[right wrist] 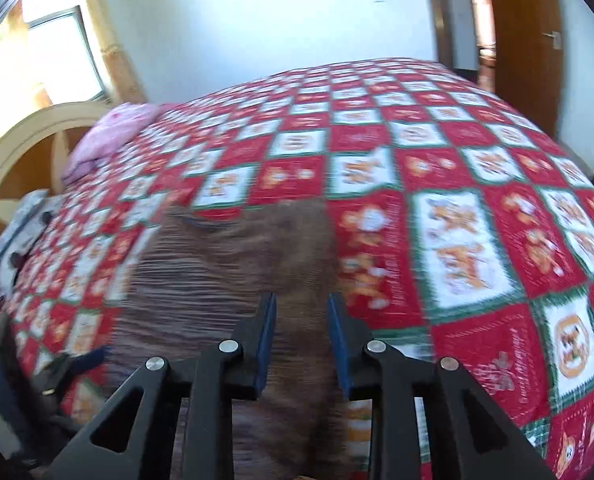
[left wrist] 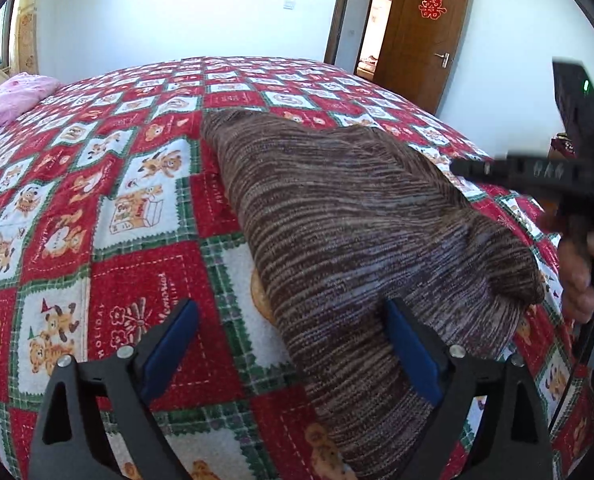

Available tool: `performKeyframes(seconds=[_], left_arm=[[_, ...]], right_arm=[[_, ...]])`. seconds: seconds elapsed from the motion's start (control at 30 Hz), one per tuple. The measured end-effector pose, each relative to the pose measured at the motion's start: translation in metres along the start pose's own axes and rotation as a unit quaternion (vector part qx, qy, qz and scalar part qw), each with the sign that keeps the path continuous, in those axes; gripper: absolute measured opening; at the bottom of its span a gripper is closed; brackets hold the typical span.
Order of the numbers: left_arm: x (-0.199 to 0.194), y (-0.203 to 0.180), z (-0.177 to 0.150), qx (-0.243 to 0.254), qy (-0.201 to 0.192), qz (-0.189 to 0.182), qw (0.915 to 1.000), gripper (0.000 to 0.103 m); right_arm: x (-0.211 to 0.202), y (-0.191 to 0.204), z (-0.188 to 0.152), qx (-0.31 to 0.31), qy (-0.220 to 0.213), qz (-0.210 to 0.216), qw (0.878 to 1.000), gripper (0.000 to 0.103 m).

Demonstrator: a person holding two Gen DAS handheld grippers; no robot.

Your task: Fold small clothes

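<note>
Garment (left wrist: 361, 232): brown striped knit, long axis running away from wide-open, empty left gripper (left wrist: 291, 344); right gripper (right wrist: 301, 344) slightly parted, empty, above it.

Left claw (left wrist: 291, 344) spread wide over brown knit garment (left wrist: 353, 216) on quilt (left wrist: 97, 200).

garment (left wrist: 357, 220) on bedspread (left wrist: 97, 200), pillow (left wrist: 13, 100) behind

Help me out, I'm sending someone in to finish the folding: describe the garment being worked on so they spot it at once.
Look at the big bed under the red, white and green teddy-bear quilt. Near its front edge lies a brown striped knit garment. It is the only dark, plain-striped fabric there, unlike the pink bedding at the head end.
</note>
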State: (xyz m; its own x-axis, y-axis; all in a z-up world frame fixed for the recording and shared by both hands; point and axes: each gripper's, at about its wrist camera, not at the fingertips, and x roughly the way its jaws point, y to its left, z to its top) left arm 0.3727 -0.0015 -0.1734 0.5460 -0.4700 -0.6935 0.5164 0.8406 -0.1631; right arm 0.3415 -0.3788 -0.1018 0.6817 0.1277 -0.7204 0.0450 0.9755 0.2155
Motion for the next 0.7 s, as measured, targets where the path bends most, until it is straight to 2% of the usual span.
performKeyframes(seconds=[0.13,0.2,0.23,0.27,0.37,0.47,0.5,0.53,0.57,0.7], left_arm=[[-0.001,0.009,0.0,-0.021,-0.001,-0.019,0.9996,0.096],[-0.003,0.011,-0.001,-0.028,-0.006,-0.023,0.9993,0.097],[-0.004,0.011,-0.001,-0.03,-0.008,-0.023,0.9992,0.097],[-0.004,0.012,-0.001,-0.033,-0.01,-0.025,0.9991,0.097],[-0.004,0.013,-0.001,-0.037,-0.009,-0.028,0.9989,0.097],[-0.003,0.011,0.0,-0.03,-0.007,-0.023,0.9993,0.097],[-0.002,0.009,0.0,-0.025,-0.007,-0.02,0.9995,0.098],[-0.002,0.008,0.0,-0.021,-0.006,-0.017,0.9996,0.099],[-0.002,0.006,0.0,-0.017,-0.005,-0.012,0.9998,0.099],[-0.002,0.007,-0.001,-0.016,-0.003,-0.003,0.9999,0.101]], right_arm=[[-0.025,0.024,-0.011,-0.05,0.01,0.003,0.999,0.029],[-0.032,0.024,-0.027,-0.056,0.023,-0.004,0.998,0.04],[-0.036,0.022,-0.039,-0.06,0.034,-0.01,0.998,0.041],[-0.04,0.021,-0.049,-0.062,0.041,-0.014,0.997,0.041],[-0.049,0.017,-0.077,-0.067,0.062,0.008,0.996,0.041],[-0.041,0.017,-0.087,-0.089,0.07,-0.017,0.993,0.041],[-0.036,0.015,-0.088,-0.092,0.073,-0.024,0.993,0.036],[-0.033,0.011,-0.088,-0.087,0.083,-0.029,0.992,0.022],[-0.031,0.006,-0.088,-0.075,0.093,-0.034,0.992,0.004],[-0.038,-0.019,-0.096,-0.02,0.129,0.002,0.991,0.004]])
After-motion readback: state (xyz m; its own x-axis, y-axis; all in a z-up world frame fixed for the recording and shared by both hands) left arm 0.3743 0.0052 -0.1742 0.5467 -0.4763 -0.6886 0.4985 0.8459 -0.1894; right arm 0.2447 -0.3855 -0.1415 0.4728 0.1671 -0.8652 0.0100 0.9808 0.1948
